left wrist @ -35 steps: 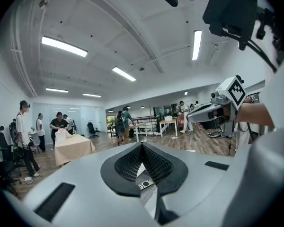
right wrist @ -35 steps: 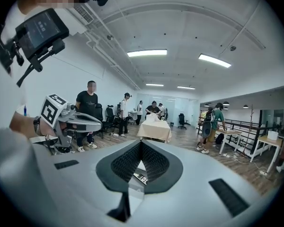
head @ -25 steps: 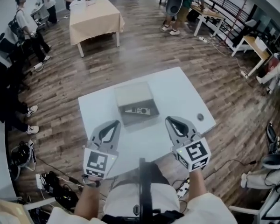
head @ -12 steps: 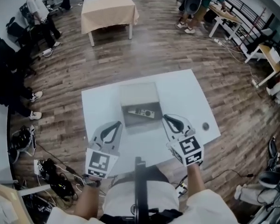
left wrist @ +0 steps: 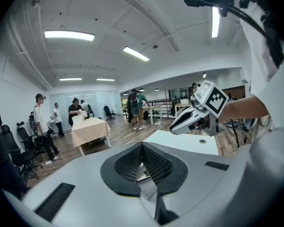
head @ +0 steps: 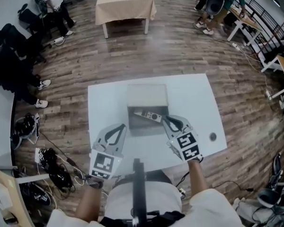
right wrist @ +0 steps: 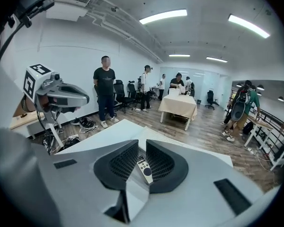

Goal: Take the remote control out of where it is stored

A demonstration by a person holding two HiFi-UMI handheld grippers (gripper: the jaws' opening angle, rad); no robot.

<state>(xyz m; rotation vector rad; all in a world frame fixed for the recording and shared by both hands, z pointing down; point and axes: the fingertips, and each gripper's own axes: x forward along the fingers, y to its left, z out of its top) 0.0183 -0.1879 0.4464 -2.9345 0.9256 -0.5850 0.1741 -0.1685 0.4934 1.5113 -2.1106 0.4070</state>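
A slim pale remote control (head: 149,116) lies in the open grey box (head: 147,96) on the white counter (head: 194,98). The right tongs (head: 166,120), at its 4 o'clock, are opening, narrowly apart and gripping nothing. The left tongs (head: 121,126), at the box's 7 o'clock, are closed and empty.

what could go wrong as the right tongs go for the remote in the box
1. The right tongs are opening, but the gap is narrow and the remote lies slanted in the box. A pad could land on top and push it instead of straddling it.
2. The left tongs hover shut beside the box, so nothing steadies it. It might slide on the table when the remote is pulled.
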